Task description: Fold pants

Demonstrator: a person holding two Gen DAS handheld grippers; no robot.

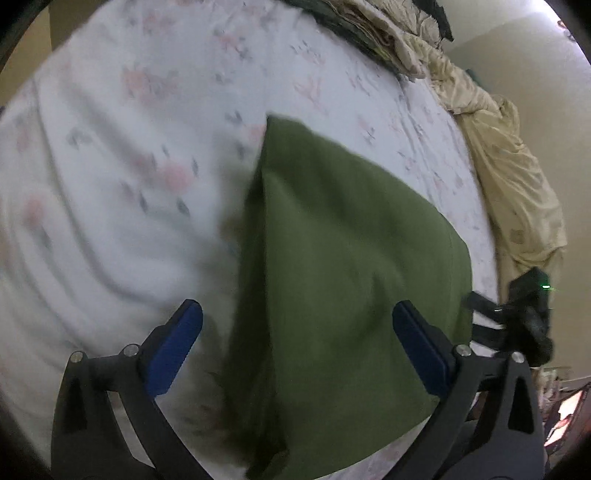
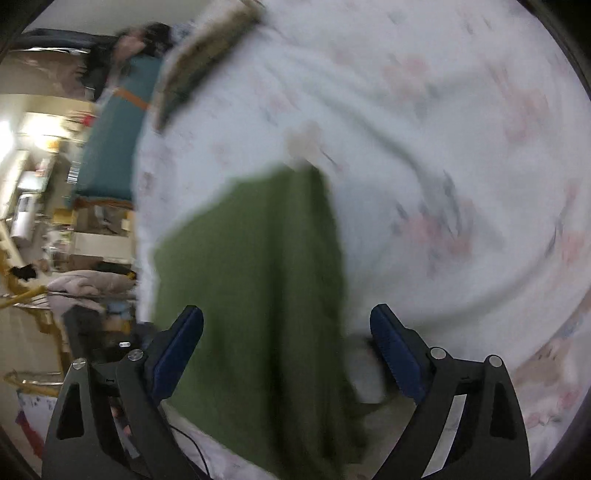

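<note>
The green pants [image 1: 340,280] lie folded in a flat stack on a white floral bedsheet [image 1: 110,184]. My left gripper [image 1: 297,321] is open and empty, hovering above the near end of the pants. In the right wrist view the pants [image 2: 258,280] run away from me. My right gripper [image 2: 286,326] is open and empty above their near end. The right gripper's black body [image 1: 524,310] shows at the right edge of the left wrist view, beside the pants. Both views are blurred.
A crumpled cream blanket [image 1: 498,158] lies along the bed's far right side, with folded dark cloth [image 1: 354,26] at the top. In the right wrist view a patterned pillow [image 2: 207,55] lies at the bed's edge, beyond it a teal mattress [image 2: 114,140] and room clutter.
</note>
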